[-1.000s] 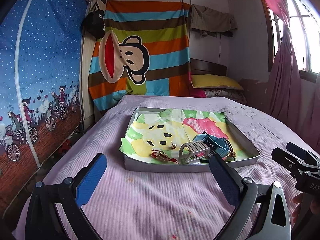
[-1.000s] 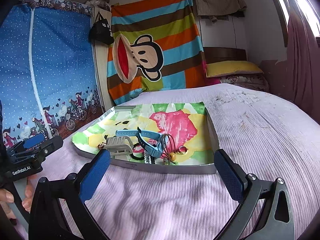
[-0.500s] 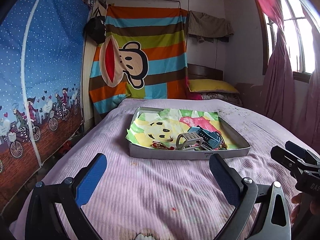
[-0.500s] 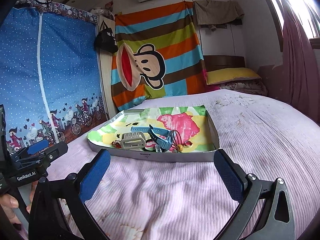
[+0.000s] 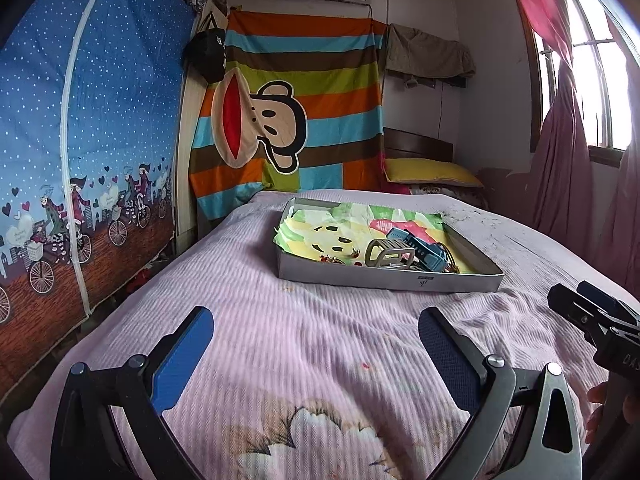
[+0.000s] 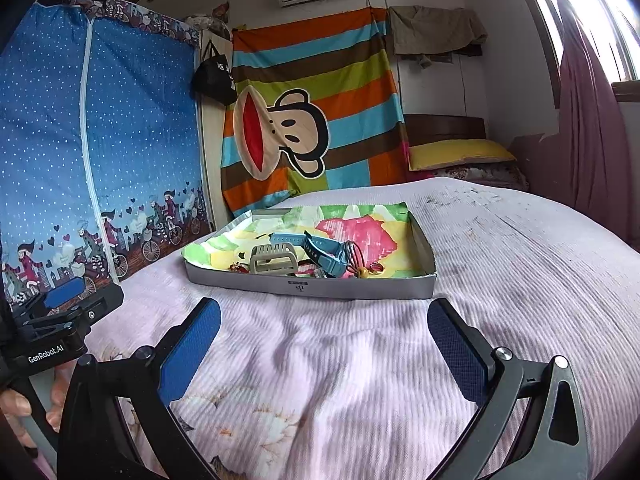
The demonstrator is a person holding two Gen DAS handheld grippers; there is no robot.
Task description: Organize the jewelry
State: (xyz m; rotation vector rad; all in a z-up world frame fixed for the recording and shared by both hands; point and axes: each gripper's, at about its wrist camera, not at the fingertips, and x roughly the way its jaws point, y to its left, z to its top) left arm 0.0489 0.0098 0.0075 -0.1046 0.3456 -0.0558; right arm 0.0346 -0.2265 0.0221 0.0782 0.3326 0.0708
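Note:
A shallow grey tray (image 5: 384, 278) lined with colourful paper sits on the pink bedspread, also in the right wrist view (image 6: 320, 286). It holds a blue watch (image 5: 424, 250) (image 6: 320, 250), a beige band (image 5: 386, 252) (image 6: 274, 262), small red jewelry (image 5: 330, 258) and a beaded red cord (image 6: 360, 266). My left gripper (image 5: 316, 356) is open and empty, well short of the tray. My right gripper (image 6: 326, 346) is open and empty, just before the tray's near wall.
The bed (image 5: 280, 340) runs to a yellow pillow (image 5: 428, 172) at the headboard. A blue printed wardrobe (image 5: 80, 140) stands left, a striped monkey cloth (image 5: 296, 120) hangs behind, and a pink curtain (image 5: 560, 160) hangs right.
Both grippers have pulled back and lower from the tray, which now looks smaller and farther. Both stay open and empty.

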